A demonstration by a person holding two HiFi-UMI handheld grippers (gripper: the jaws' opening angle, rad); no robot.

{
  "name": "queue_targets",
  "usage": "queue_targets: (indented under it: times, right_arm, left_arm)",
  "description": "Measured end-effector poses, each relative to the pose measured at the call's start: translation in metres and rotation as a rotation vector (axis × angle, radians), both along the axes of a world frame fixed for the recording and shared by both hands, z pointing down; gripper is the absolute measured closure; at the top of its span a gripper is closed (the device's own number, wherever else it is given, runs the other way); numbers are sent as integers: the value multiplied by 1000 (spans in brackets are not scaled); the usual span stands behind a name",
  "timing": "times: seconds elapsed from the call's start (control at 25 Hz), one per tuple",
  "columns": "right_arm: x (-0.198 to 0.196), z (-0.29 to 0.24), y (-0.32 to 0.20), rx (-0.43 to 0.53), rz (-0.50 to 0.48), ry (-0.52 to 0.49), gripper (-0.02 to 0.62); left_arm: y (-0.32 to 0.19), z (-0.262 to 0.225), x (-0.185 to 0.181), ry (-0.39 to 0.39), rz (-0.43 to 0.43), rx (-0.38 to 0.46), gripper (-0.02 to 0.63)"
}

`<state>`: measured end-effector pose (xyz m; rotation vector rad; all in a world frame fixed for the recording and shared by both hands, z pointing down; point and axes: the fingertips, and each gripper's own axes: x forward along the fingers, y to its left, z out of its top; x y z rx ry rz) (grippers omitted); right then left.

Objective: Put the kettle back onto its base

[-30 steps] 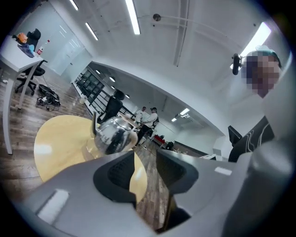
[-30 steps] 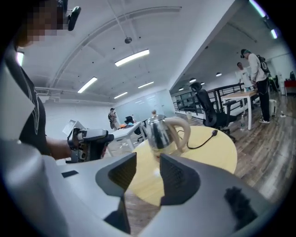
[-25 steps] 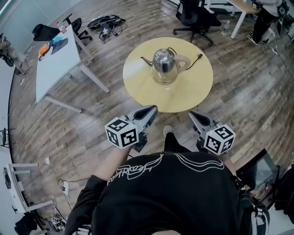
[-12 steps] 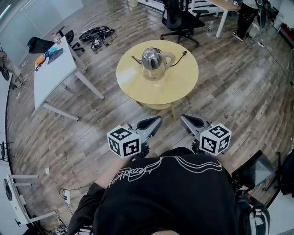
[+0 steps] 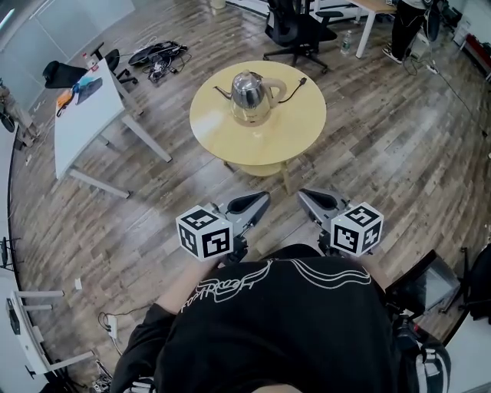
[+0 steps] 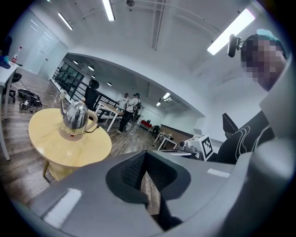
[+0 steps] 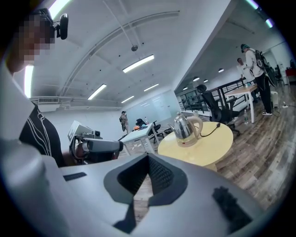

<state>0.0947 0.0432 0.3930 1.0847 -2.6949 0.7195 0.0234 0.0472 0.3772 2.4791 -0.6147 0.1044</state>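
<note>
A shiny steel kettle (image 5: 247, 90) with a cream handle stands upright on its base (image 5: 250, 117), on the round yellow table (image 5: 303, 132). It also shows in the left gripper view, kettle (image 6: 76, 116), and in the right gripper view, kettle (image 7: 184, 126). My left gripper (image 5: 263, 199) and right gripper (image 5: 304, 193) hover side by side over the wooden floor, close to my body and well short of the table. Both are shut and hold nothing, as the left gripper (image 6: 145, 160) and right gripper (image 7: 149, 163) show in their own views.
A black power cord (image 5: 295, 84) runs from the base across the table top. A white desk (image 5: 88, 107) stands at the left, an office chair (image 5: 295, 27) beyond the table, and cables (image 5: 157, 54) lie on the floor. A person (image 5: 404, 23) stands at the far right.
Both grippers have drawn back from the table's near edge towards my body, and the table with the kettle now lies farther off. Both stay shut.
</note>
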Motion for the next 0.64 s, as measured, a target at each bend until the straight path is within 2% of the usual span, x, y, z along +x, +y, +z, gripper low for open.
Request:
queue_targets:
  times: [0.32,0.64]
  right_arm:
    - [-5,-9,8,30,-3,3,589]
    - [-4,-10,20,35,-7,15,591]
  left_arm:
    - [7,-9,0,-22,8,32,601]
    - [15,-15,2,-2,20,40,600]
